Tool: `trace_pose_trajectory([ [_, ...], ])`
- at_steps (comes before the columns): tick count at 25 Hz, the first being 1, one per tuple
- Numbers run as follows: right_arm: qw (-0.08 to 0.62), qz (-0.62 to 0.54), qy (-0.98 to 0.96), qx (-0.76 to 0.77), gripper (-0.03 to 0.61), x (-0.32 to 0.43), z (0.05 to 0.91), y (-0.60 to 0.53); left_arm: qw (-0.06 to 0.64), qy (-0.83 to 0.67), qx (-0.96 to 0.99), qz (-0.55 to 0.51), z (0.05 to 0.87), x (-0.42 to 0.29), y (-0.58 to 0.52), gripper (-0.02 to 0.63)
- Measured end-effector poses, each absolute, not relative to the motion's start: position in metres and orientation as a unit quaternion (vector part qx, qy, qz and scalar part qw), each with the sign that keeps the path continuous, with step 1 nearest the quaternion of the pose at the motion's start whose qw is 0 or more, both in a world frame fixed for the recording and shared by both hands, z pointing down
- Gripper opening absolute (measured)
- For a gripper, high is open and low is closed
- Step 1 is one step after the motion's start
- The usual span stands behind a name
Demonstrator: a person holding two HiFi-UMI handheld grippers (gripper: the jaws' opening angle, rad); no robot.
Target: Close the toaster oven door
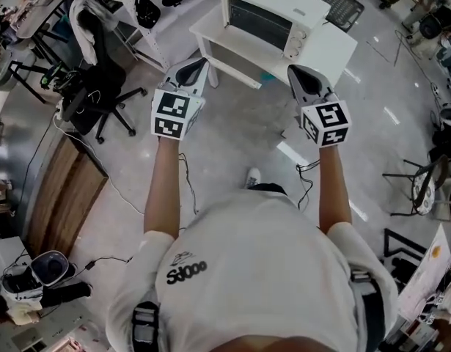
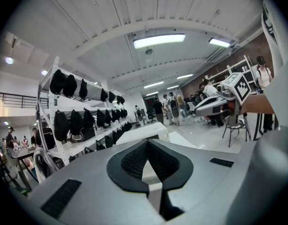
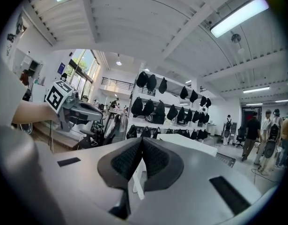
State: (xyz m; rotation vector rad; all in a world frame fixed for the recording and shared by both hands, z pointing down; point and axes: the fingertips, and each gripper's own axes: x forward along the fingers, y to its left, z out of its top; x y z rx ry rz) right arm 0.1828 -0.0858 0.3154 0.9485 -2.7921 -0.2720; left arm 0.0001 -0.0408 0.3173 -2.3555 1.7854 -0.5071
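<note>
A white toaster oven (image 1: 273,15) stands on a small white table (image 1: 335,46) ahead of me. Its door (image 1: 236,56) is folded down, open toward me. My left gripper (image 1: 199,66) is held up short of the table's left corner, jaws closed together on nothing. My right gripper (image 1: 298,73) hovers near the table's front edge, also shut and empty. In the left gripper view the pads (image 2: 134,161) meet at the left gripper's tip (image 2: 147,142), with the table top (image 2: 144,131) beyond. The right gripper view shows the right gripper (image 3: 142,139) shut the same way.
A black office chair (image 1: 100,97) stands to the left, by a wooden desk (image 1: 64,189). A rack of black bags (image 2: 73,121) lines the wall behind the table. Cables (image 1: 185,174) trail on the floor. A metal stool (image 1: 423,185) is at the right. People (image 2: 174,108) stand far off.
</note>
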Motion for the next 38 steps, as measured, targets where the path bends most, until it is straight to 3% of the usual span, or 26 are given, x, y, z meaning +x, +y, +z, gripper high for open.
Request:
trace_pose_trajectory([
  [10, 0.093, -0.046, -0.946, 0.307, 0.009, 0.163, 0.335, -0.202, 0.039, 0.594, -0.784, -0.178, 0.339, -0.026, -0.154, 0.018],
  [16, 0.055, 0.005, -0.952, 0.3, 0.009, 0.116, 0.346, -0.237, 0.022, 0.579, -0.794, -0.182, 0.364, -0.078, -0.206, 0.018],
  [27, 0.067, -0.004, -0.898, 0.435, 0.009, 0.038, 0.362, -0.316, 0.034, 0.491, -0.848, -0.195, 0.407, -0.172, -0.31, 0.018],
  [38, 0.1, 0.09, -0.879, 0.457, 0.009, -0.018, 0.434, -0.328, -0.071, 0.424, -0.877, -0.212, 0.54, -0.218, -0.361, 0.034],
])
